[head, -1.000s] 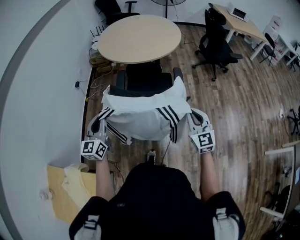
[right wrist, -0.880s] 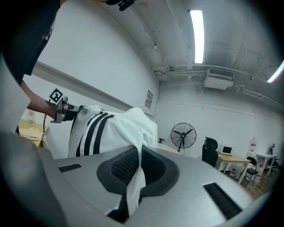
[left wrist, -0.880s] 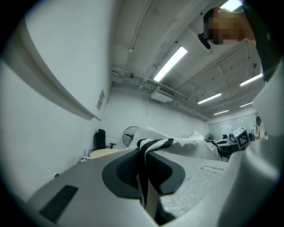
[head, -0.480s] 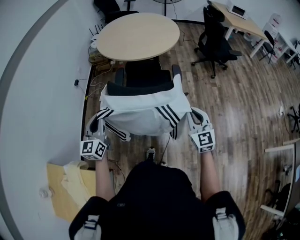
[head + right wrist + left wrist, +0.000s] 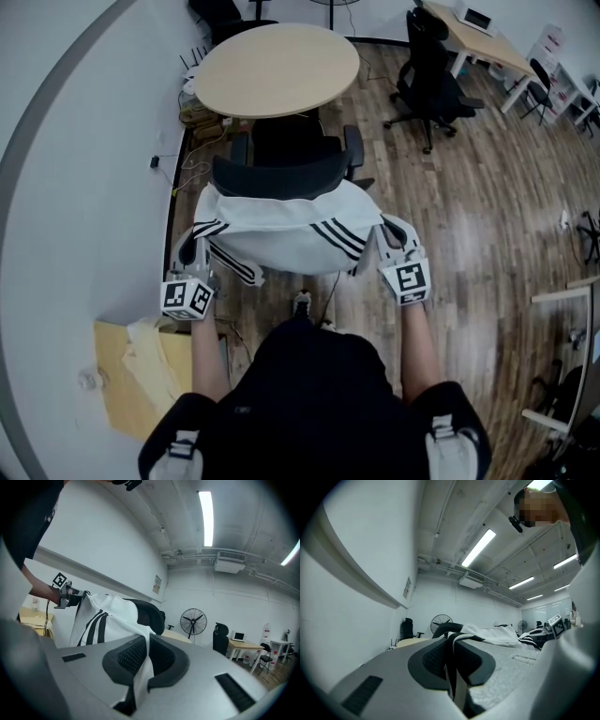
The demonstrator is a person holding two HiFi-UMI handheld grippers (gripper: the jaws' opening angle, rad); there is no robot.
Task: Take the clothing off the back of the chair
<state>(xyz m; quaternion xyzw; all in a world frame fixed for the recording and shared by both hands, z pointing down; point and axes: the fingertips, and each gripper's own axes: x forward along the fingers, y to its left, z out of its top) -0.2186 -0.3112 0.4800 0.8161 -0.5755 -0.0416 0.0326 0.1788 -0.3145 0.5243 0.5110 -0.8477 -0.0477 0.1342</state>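
Observation:
A white garment with black stripes (image 5: 281, 230) hangs stretched between my two grippers, just behind the black office chair (image 5: 286, 164). In the head view its far edge lies against the top of the chair back. My left gripper (image 5: 192, 251) is shut on the garment's left end, where striped cloth (image 5: 454, 641) is pinched between the pads. My right gripper (image 5: 386, 239) is shut on the right end, with white cloth (image 5: 143, 665) squeezed between its pads. From the right gripper view the garment (image 5: 101, 616) drapes across toward the left gripper (image 5: 70, 596), in front of the chair back (image 5: 147, 616).
A round wooden table (image 5: 277, 67) stands right behind the chair. A curved white wall (image 5: 75, 187) runs along the left, with cables on the floor by it. A cardboard box (image 5: 141, 370) sits at my left. Another black chair (image 5: 431, 84) and a desk (image 5: 478, 42) stand at the back right.
Both grippers have pulled the garment back toward me. More of the black chair back now shows, and the cloth has slid almost wholly off it.

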